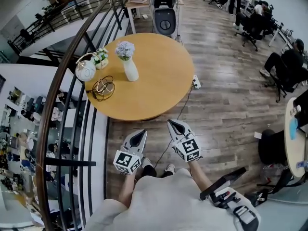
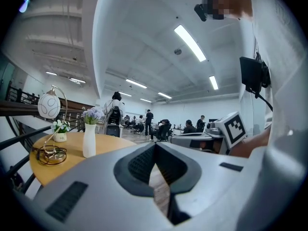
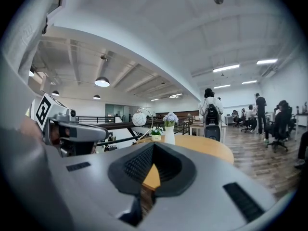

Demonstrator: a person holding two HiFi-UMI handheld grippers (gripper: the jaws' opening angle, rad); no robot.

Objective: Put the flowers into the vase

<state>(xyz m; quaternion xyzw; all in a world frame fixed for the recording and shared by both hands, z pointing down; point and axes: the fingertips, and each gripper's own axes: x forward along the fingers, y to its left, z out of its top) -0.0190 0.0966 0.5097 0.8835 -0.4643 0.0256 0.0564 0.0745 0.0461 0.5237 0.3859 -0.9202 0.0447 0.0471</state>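
Observation:
A white vase (image 1: 130,70) stands on the round wooden table (image 1: 159,83), left of its middle, with purple flowers (image 1: 125,49) in it. Both grippers hang off the table's near edge, in front of the person's legs, pointing at the table. My left gripper (image 1: 143,132) is shut with nothing in it, and so is my right gripper (image 1: 172,123). In the left gripper view the vase (image 2: 89,141) and flowers (image 2: 91,114) show far to the left of the closed jaws (image 2: 155,146). In the right gripper view the vase (image 3: 169,135) stands just past the closed tips (image 3: 153,146).
On the table's left part are a white globe lamp (image 1: 85,71), a small pot of white flowers (image 1: 100,57) and a coil of wire loops (image 1: 102,87). A black railing (image 1: 72,105) runs along the left. A power strip (image 1: 196,82) lies on the floor; seated people are far right.

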